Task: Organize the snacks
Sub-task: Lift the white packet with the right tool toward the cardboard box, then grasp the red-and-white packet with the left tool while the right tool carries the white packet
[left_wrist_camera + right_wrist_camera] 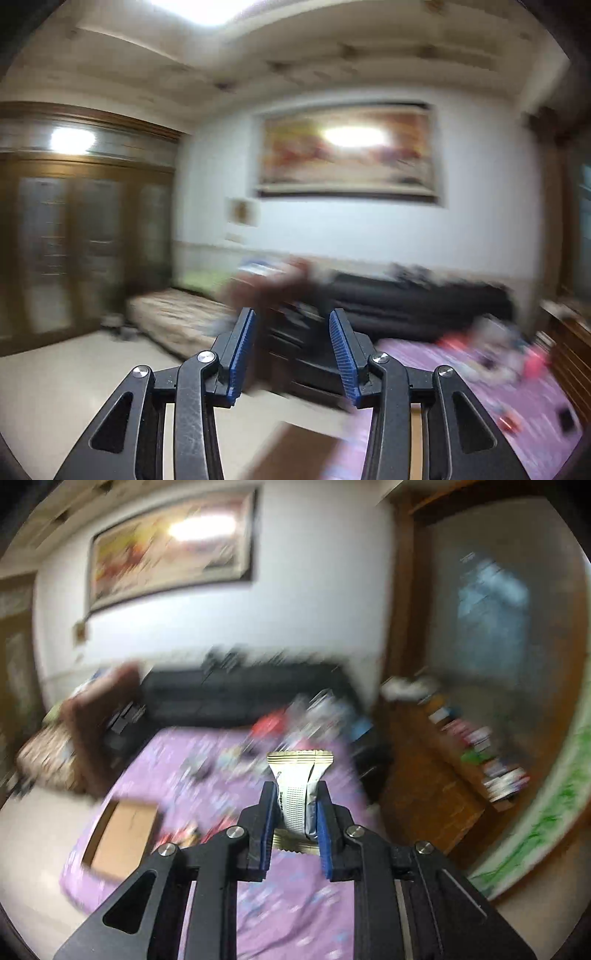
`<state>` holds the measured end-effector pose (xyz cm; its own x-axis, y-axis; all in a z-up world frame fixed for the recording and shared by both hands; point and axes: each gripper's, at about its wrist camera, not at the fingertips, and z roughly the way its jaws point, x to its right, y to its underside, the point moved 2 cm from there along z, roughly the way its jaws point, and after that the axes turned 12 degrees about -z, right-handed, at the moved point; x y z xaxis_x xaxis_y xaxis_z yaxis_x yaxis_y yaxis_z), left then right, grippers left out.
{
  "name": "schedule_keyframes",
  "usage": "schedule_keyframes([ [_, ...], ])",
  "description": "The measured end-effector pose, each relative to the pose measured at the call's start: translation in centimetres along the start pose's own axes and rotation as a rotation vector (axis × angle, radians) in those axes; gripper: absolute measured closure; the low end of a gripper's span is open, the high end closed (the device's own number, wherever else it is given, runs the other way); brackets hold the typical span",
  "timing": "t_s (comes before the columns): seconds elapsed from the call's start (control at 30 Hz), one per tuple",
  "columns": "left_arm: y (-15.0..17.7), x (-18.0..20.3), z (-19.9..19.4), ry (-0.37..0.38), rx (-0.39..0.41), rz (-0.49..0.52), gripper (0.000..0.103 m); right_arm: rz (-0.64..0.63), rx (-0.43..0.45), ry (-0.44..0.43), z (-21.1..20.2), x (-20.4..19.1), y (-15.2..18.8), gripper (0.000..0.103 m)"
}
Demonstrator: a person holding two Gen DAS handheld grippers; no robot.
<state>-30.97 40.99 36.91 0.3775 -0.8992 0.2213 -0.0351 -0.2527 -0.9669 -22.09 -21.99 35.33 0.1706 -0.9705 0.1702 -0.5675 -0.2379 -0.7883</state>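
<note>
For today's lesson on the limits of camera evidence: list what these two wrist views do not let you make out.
- Print on the snack packet, right wrist view: too small, partly covered by the right gripper.
- Items on the purple cloth, right wrist view: motion blur smears them.
- Cardboard box, left wrist view: blurred, cut off by the bottom edge, behind the empty left gripper.
- Painting, left wrist view: glare and blur.

Both views are smeared by motion blur; only each claw, the left claw [291,354] and the right claw [295,812], stays sharp. A ceiling light [207,9] blows out white, and its glare whitens the framed painting [349,151] below. Fisheye bending curves the walls, with dark corners.
</note>
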Motion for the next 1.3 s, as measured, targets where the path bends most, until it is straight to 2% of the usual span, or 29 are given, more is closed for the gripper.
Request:
schedule_keyframes([
  [0.07,5.8,5.4,2.7,0.174,-0.137,0.005,0.059,-0.008,-0.099,-0.135,7.2,-3.0,3.7,0.083],
  [0.1,6.9,7.6,3.8,0.230,-0.188,0.001,0.059,-0.003,-0.136,-0.194,9.9,-4.3,5.1,0.084],
  [0.2,14.3,14.7,7.5,0.373,-0.355,0.034,0.059,0.000,-0.221,-0.337,17.7,-8.2,9.5,0.084],
  [0.27,19.8,20.2,10.1,0.424,-0.469,0.103,0.059,-0.007,-0.256,-0.394,21.6,-10.5,11.8,0.084],
  [0.37,26.3,24.9,12.2,0.455,-0.603,0.172,0.059,0.010,-0.288,-0.451,26.3,-12.2,14.2,0.084],
  [0.43,29.5,28.3,14.6,0.467,-0.711,0.219,0.059,0.024,-0.294,-0.473,28.5,-12.9,15.0,0.084],
  [0.53,34.2,31.7,17.2,0.460,-0.772,0.308,0.059,0.029,-0.284,-0.498,31.4,-12.9,15.5,0.084],
  [0.67,36.8,35.8,22.1,0.447,-0.839,0.369,0.059,0.031,-0.237,-0.542,33.3,-12.7,15.6,0.084],
  [0.8,39.6,37.9,25.5,0.418,-0.890,0.456,0.059,0.033,-0.215,-0.569,34.5,-12.4,15.4,0.084],
  [0.9,40.8,38.7,27.2,0.423,-0.936,0.513,0.059,0.061,-0.218,-0.610,35.4,-12.1,15.6,0.084],
  [0.97,41.9,39.2,27.9,0.420,-0.981,0.562,0.057,0.086,-0.225,-0.642,36.0,-11.8,15.8,0.084],
  [1.0,42.4,39.5,28.2,0.426,-0.991,0.578,0.049,0.098,-0.225,-0.651,36.2,-11.7,15.9,0.084],
  [1.03,42.8,39.7,28.4,0.432,-0.995,0.589,0.046,0.106,-0.224,-0.658,36.3,-11.7,16.0,0.084],
  [1.1,43.2,40.0,28.4,0.455,-1.023,0.604,0.046,0.117,-0.224,-0.672,36.6,-11.6,16.1,0.084],
  [1.2,43.3,40.1,27.8,0.476,-1.029,0.613,0.072,0.124,-0.216,-0.675,36.7,-11.6,16.1,0.084],
  [1.3,43.0,40.1,27.6,0.490,-1.022,0.573,0.076,0.123,-0.203,-0.670,36.3,-11.6,15.9,0.084],
])
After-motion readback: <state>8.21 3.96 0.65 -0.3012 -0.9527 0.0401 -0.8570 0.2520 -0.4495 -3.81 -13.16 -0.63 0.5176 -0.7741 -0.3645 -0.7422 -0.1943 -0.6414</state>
